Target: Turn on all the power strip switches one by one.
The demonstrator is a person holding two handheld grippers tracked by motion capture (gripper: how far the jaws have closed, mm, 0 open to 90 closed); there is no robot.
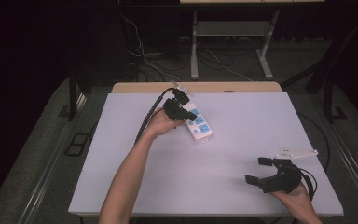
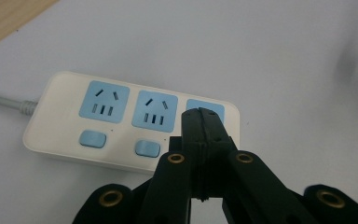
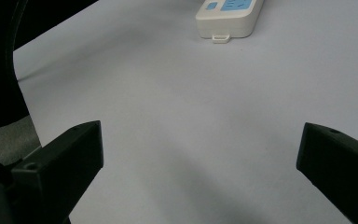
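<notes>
Nearest to the person, the right gripper rests low on the worktop, well apart from the power strip and on the person's side of it; its fingers stand wide open with nothing between them, and in the right gripper view the bare white surface lies between the two black tips, with the near end of the power strip far ahead. This hand seems to wait and takes no part in the work for now. Farther out, the left gripper hangs just above the power strip, over the end socket, the one farthest from the grey cable. Its fingers are pressed together, tip to tip, and they hold nothing. The power strip itself lies flat on the worktop, toward the far edge, white with three blue sockets and small blue switches beside them; the third switch is hidden behind the closed fingers. No plug sits in any socket that I can see. I judge that the work is the pressing of a switch on the power strip with the closed tip of the left gripper. Whether the tip touches the strip now, I cannot tell, and no light shows which switches are on, so how many presses are done and how many are left stays open.
</notes>
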